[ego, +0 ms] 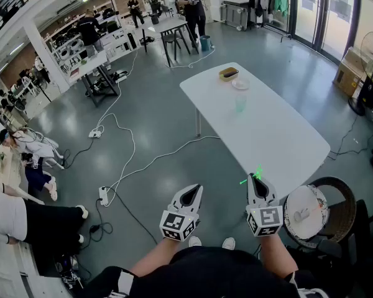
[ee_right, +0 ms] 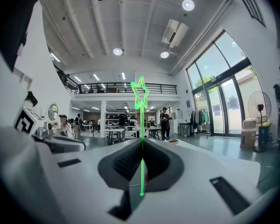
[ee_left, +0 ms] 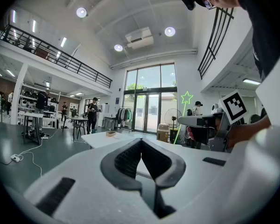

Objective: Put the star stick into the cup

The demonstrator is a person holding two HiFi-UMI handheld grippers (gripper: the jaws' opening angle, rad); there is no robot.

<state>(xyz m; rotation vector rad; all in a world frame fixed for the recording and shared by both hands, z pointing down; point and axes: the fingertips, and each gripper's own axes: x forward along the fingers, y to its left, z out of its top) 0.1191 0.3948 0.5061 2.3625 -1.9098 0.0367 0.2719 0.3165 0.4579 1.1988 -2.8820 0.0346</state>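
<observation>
A thin green star stick (ee_right: 141, 125) stands upright between the jaws of my right gripper (ee_right: 142, 143), which is shut on it; its star tip (ee_right: 140, 93) rises above the jaws. In the head view the stick (ego: 253, 175) pokes out of the right gripper (ego: 260, 184) by the near end of the white table (ego: 280, 144). A clear greenish cup (ego: 240, 102) stands far up the table. My left gripper (ego: 191, 195) hangs left of the table, shut with nothing in it (ee_left: 141, 149). From the left gripper view the star (ee_left: 186, 97) shows beside the right gripper.
A small plate (ego: 240, 84) and a brown tray (ego: 229, 74) sit at the table's far end. A round white-topped stool in a wicker chair (ego: 306, 211) stands at my right. Cables and power strips (ego: 103, 195) cross the floor on the left. People sit and stand around the room.
</observation>
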